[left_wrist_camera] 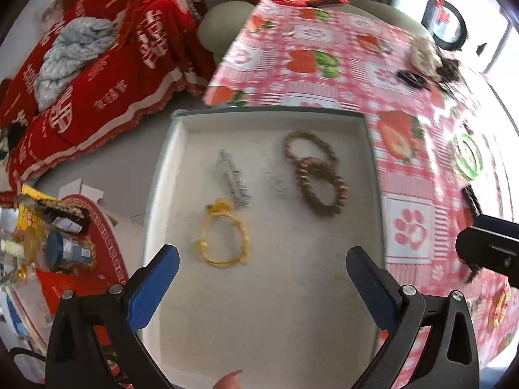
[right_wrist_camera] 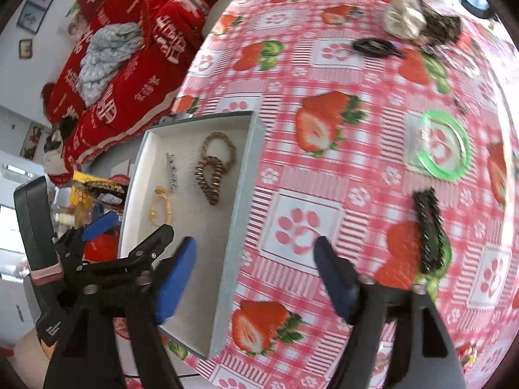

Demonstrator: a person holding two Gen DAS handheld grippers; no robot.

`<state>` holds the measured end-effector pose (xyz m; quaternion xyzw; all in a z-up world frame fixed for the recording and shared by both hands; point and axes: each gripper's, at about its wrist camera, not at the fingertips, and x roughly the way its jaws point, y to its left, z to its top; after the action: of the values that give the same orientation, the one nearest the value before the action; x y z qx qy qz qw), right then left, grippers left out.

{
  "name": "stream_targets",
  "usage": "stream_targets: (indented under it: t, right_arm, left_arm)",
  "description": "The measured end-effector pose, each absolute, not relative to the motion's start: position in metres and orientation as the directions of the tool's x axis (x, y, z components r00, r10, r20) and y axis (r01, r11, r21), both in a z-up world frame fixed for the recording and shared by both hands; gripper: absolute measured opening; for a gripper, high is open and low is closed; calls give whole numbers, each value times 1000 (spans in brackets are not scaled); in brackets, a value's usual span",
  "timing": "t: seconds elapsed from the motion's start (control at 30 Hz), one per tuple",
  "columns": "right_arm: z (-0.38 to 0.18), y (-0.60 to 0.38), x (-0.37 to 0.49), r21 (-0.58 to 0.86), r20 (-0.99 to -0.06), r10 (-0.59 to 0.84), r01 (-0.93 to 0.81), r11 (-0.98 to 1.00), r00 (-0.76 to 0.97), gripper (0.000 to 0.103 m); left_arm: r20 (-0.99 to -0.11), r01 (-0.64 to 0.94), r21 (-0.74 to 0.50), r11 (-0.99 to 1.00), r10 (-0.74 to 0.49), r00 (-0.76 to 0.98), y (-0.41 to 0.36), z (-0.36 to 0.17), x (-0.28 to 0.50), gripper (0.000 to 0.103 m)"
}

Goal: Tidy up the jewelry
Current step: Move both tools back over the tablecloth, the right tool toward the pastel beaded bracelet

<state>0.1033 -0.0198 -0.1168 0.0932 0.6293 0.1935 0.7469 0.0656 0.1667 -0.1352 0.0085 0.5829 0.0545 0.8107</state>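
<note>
A shallow grey tray (left_wrist_camera: 269,308) (right_wrist_camera: 240,201) lies at the table's left edge. In it are a yellow bracelet (left_wrist_camera: 223,236) (right_wrist_camera: 160,209), a silver hair clip (left_wrist_camera: 235,180) (right_wrist_camera: 172,171) and two brown bead bracelets (left_wrist_camera: 316,171) (right_wrist_camera: 214,167). My left gripper (left_wrist_camera: 262,262) (right_wrist_camera: 97,223) is open and empty above the tray's near part. My right gripper (right_wrist_camera: 256,256) is open and empty over the tray's right rim. On the cloth lie a green bangle (right_wrist_camera: 444,146) (left_wrist_camera: 468,157), a dark comb clip (right_wrist_camera: 428,230), a black hair clip (right_wrist_camera: 376,47) (left_wrist_camera: 412,77) and scrunchies (right_wrist_camera: 405,19) (left_wrist_camera: 425,55).
The table has a pink strawberry cloth (right_wrist_camera: 324,113) (left_wrist_camera: 324,45). Red bedding with a grey knit (left_wrist_camera: 71,55) lies beyond the left edge. A round red tray of clutter (left_wrist_camera: 65,246) stands low on the left.
</note>
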Motion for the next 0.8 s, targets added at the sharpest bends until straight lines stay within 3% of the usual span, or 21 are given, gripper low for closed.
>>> stream_targets:
  t: [0.8]
  right_arm:
    - [-123, -201, 39, 294, -949, 264, 176, 939, 175, 85]
  left_arm:
    - [-954, 207, -19, 978, -80, 290, 4, -115, 76, 103]
